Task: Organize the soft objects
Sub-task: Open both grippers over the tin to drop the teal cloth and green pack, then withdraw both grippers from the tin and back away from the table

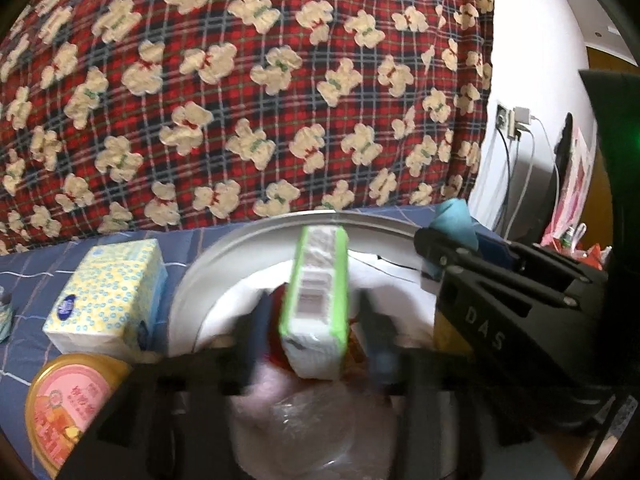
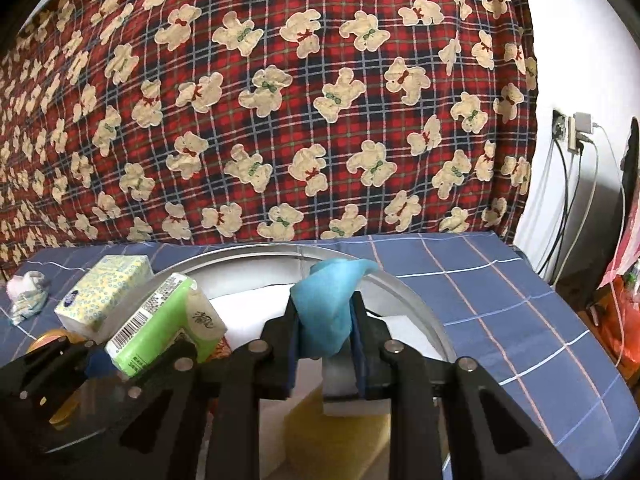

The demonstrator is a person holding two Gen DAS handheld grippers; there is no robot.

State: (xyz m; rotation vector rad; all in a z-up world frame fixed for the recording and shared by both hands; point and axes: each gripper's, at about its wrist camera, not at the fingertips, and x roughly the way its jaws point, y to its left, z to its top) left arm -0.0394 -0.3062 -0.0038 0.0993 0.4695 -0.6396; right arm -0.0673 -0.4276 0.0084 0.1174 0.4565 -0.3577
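Left hand-held gripper (image 1: 316,320) spread apart; right hand-held gripper (image 2: 324,332) pinched narrow

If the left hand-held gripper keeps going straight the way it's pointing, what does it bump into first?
Probably the green tissue pack, which sits right between the left hand-held gripper fingers, over the round white tub. Past it comes the tub's far rim, then the teddy-bear blanket. Depth is hard to judge here.

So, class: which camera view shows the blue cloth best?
The right wrist view. There the blue cloth sits centre frame, sharp, between the right gripper jaws above the round basin. The left wrist view shows only a small part of it at the right, partly hidden behind that gripper.
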